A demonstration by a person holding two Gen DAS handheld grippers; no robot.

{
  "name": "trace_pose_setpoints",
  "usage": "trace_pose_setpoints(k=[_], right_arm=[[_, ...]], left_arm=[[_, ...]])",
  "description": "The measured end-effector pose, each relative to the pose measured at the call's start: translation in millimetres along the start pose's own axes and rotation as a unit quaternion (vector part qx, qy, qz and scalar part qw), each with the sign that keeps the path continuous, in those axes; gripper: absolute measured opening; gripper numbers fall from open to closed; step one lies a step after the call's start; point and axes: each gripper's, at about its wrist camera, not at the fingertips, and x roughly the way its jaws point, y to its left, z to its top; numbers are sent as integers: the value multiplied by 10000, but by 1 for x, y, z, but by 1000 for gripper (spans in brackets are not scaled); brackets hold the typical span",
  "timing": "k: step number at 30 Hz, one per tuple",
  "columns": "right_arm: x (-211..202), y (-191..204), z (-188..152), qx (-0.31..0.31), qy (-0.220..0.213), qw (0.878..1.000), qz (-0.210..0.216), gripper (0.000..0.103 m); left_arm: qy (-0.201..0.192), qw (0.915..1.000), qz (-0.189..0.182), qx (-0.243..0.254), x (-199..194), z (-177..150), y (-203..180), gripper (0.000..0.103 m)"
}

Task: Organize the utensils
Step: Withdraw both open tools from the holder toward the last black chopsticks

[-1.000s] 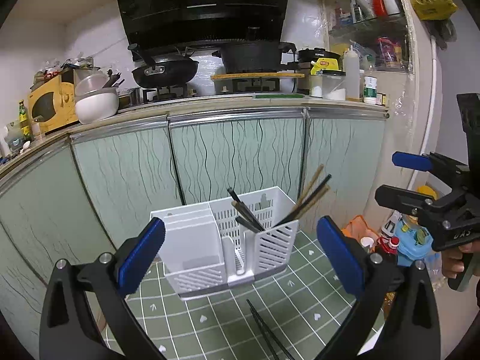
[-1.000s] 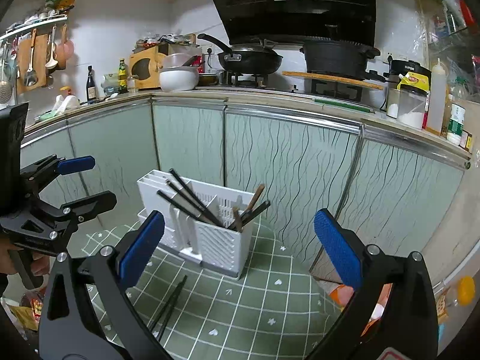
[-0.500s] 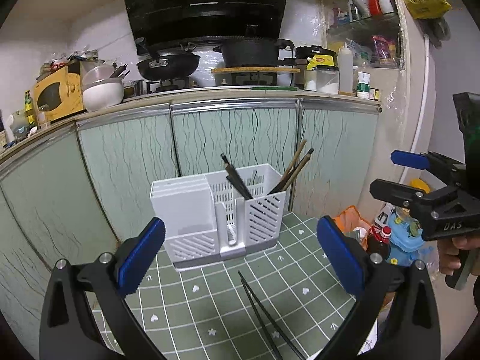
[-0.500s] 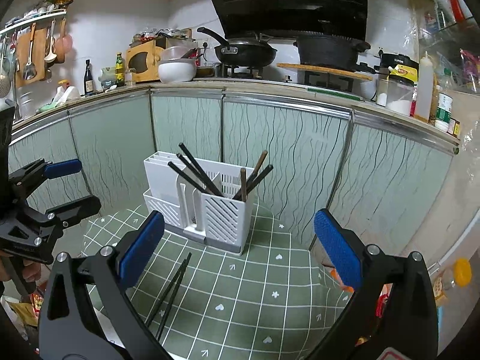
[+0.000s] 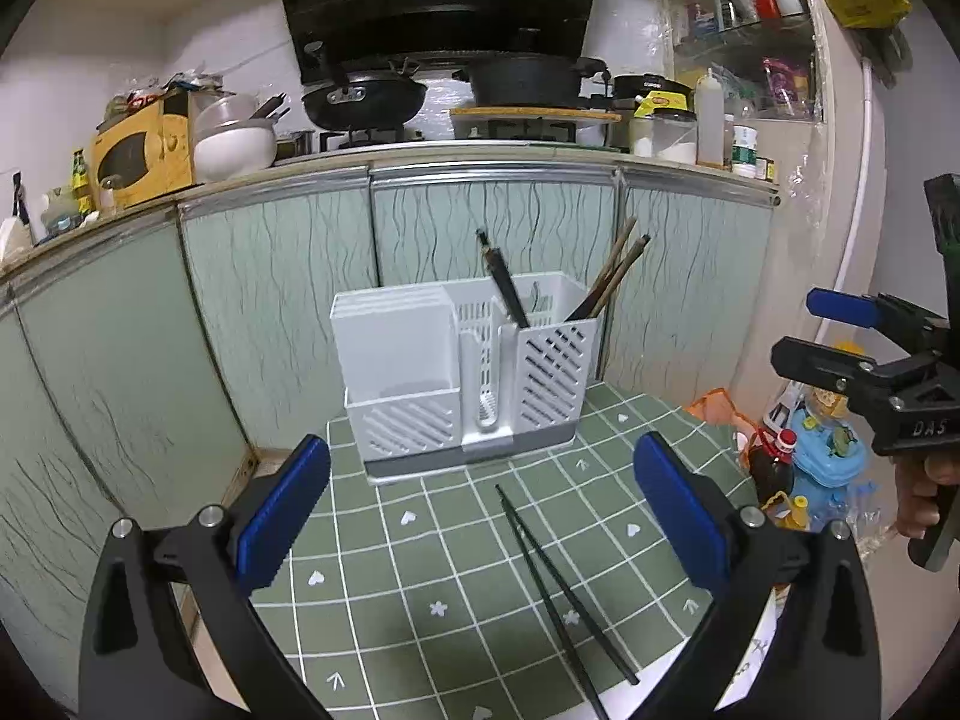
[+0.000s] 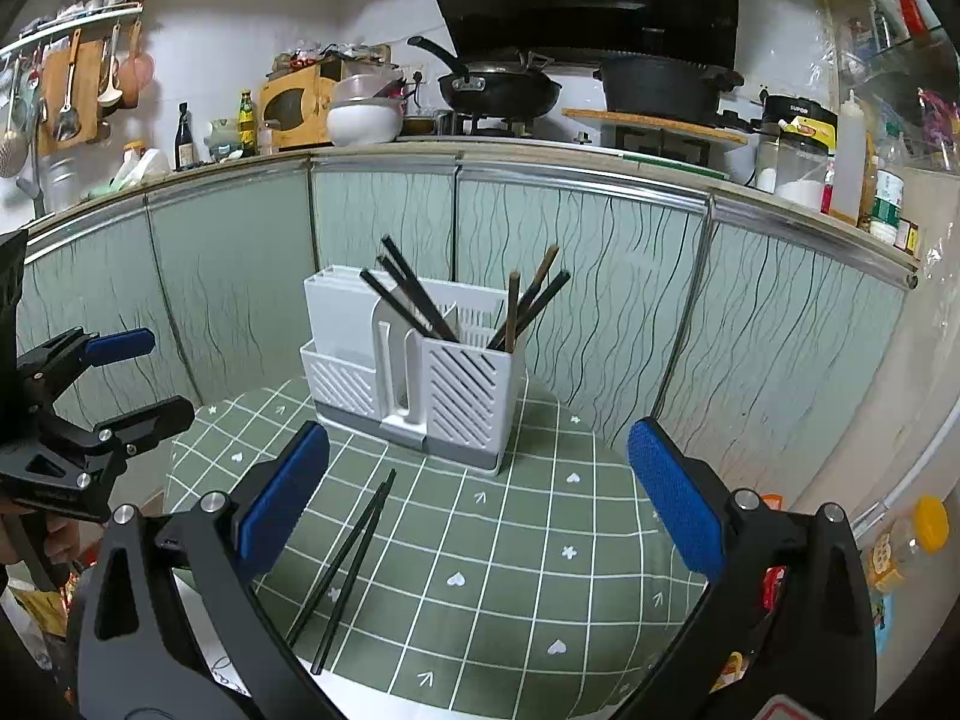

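A white slotted utensil holder (image 5: 462, 369) (image 6: 414, 360) stands at the far side of a small green checked table (image 5: 420, 546) (image 6: 528, 546). Black chopsticks (image 5: 504, 288) (image 6: 408, 294) lean in one compartment and brown wooden ones (image 5: 612, 276) (image 6: 528, 300) in another. Two loose black chopsticks (image 5: 558, 582) (image 6: 348, 558) lie on the cloth in front of it. My left gripper (image 5: 480, 516) hangs open above the near table, empty. Also empty, my right gripper (image 6: 480, 504) stands open over the cloth; the loose pair lies by its left finger.
Pale green cabinet doors (image 5: 492, 252) close off the back under a counter with a wok (image 5: 360, 102), pot (image 6: 660, 87) and jars. Bottles and toys (image 5: 828, 456) sit on the floor right of the table. A hand (image 5: 924, 498) holds the other gripper.
Both cameras have pulled back and tilted down: the holder now looks farther and higher in the frame, and more of the loose black chopsticks shows. Both grippers stayed open.
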Motion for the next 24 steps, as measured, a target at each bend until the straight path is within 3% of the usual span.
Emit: trace_pose_setpoints(k=[24], right_arm=[[38,17,-80,-47,511,9985,177,96]], left_arm=[[540,9985,-11,-91,21,-88,4,99]])
